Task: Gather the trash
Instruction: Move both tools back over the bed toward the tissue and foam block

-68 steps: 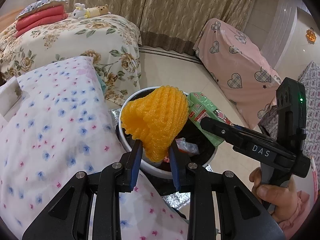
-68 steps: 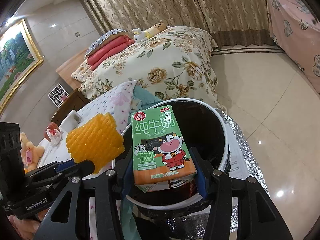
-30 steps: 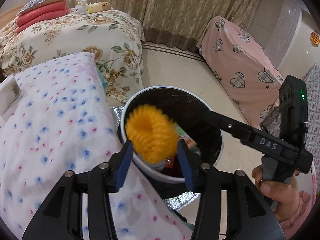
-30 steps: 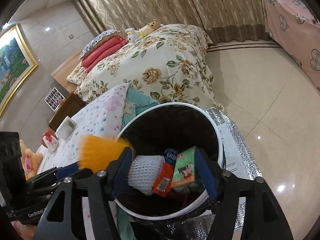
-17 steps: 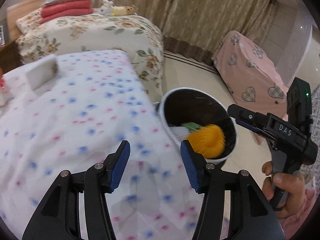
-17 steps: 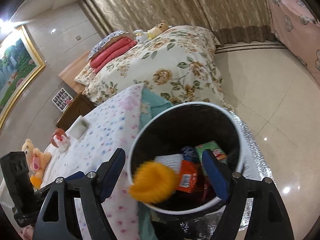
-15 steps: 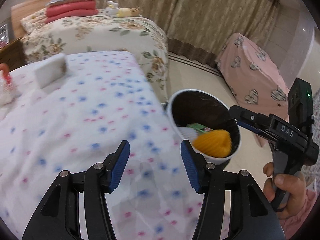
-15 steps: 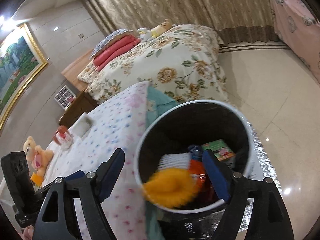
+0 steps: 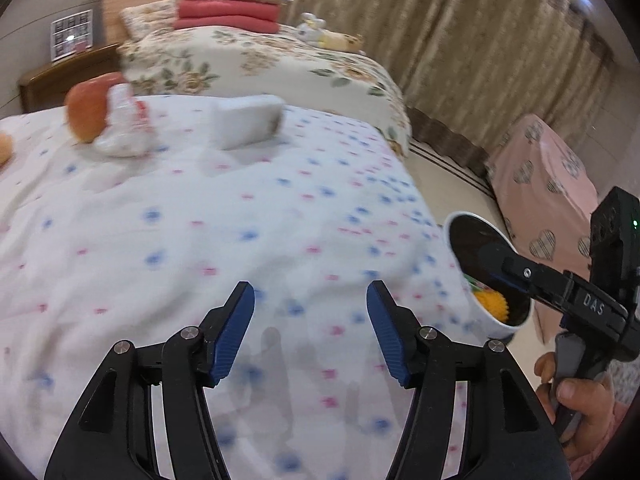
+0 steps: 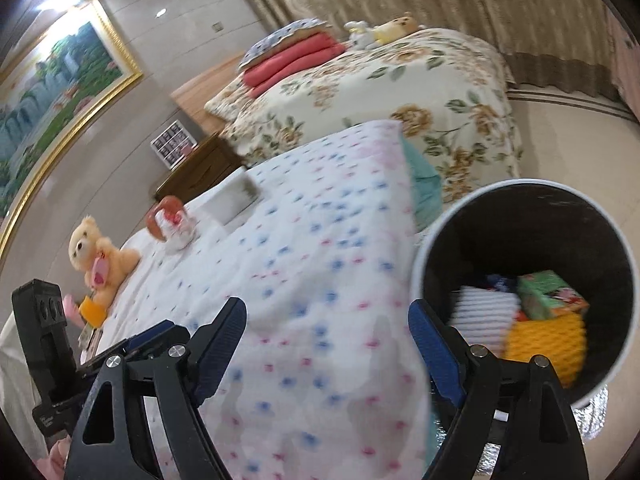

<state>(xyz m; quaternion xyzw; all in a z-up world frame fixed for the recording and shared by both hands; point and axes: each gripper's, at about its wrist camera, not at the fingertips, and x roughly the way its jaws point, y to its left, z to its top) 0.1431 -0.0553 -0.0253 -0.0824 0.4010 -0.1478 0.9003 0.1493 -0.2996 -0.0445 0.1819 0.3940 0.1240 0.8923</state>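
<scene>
Trash bin (image 9: pixel 460 236) interior partly hidden, blurred.

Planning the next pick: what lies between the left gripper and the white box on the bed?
Only bare dotted bedspread between the left gripper and the white box, per the left wrist view.

Black left gripper (image 9: pixel 311 330), ribbed blue pads (image 9: pixel 234 334), silver screws, right gripper (image 10: pixel 326 346) marked "DAS", bare-skinned hand (image 9: pixel 576 394)

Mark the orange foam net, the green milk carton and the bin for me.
orange foam net (image 10: pixel 546 344): right wrist view, middle of its ribbed mesh, inside the bin.
green milk carton (image 10: pixel 550 294): right wrist view, its upturned printed face.
bin (image 10: pixel 520 182): right wrist view, far arc of its white rim.
</scene>
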